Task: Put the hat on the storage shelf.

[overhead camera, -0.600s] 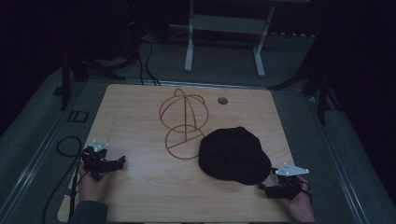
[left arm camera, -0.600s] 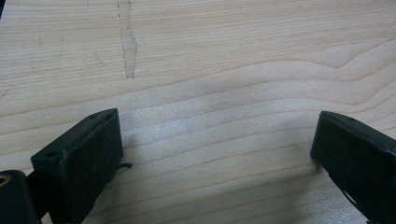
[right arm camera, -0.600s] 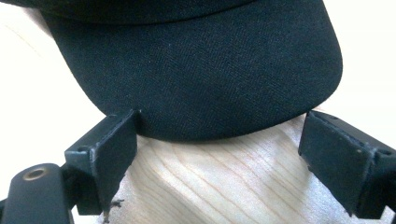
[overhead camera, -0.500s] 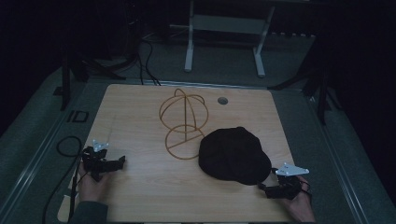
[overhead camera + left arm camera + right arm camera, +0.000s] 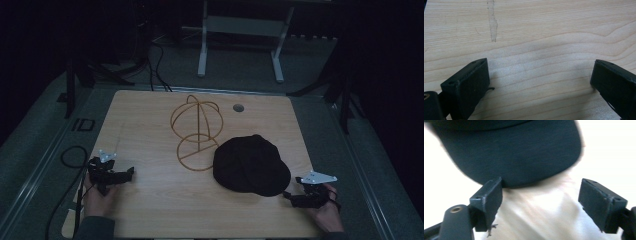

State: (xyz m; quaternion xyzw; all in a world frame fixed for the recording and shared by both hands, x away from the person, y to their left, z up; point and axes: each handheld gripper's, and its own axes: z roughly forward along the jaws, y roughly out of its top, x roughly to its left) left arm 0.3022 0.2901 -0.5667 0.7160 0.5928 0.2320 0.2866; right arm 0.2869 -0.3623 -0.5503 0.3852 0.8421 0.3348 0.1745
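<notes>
Dim grey flooring and a pale metal frame [image 5: 240,30] surround a light wooden table [image 5: 150,210] whose top shows long, wavy grain and one faint pale streak in the left gripper view. On the right half of that top lies a black cap [image 5: 250,164], a soft, rounded dome of matte woven cloth with a broad curved brim, resting flat on the wood. Just beside it, toward the middle of the table, stands a hat stand [image 5: 196,131] bent from thin golden-brown wire: a round cage of hoops rising from a flat ring base, and the cap's edge seems to touch or overlap that ring. A small round grey grommet [image 5: 238,107] sits in the tabletop behind the stand.

At the near right edge, the right gripper [image 5: 292,196] is held low in the person's hand, a grey three-cornered plate on top. Its blocky black jaws stand wide apart with nothing between them; in the right gripper view the cap's brim lies directly ahead, its rim just past the left jaw's tip, not clamped. Well apart, near the left edge, the left gripper [image 5: 131,171] points across bare wood, its jaws likewise spread wide over empty grain.
</notes>
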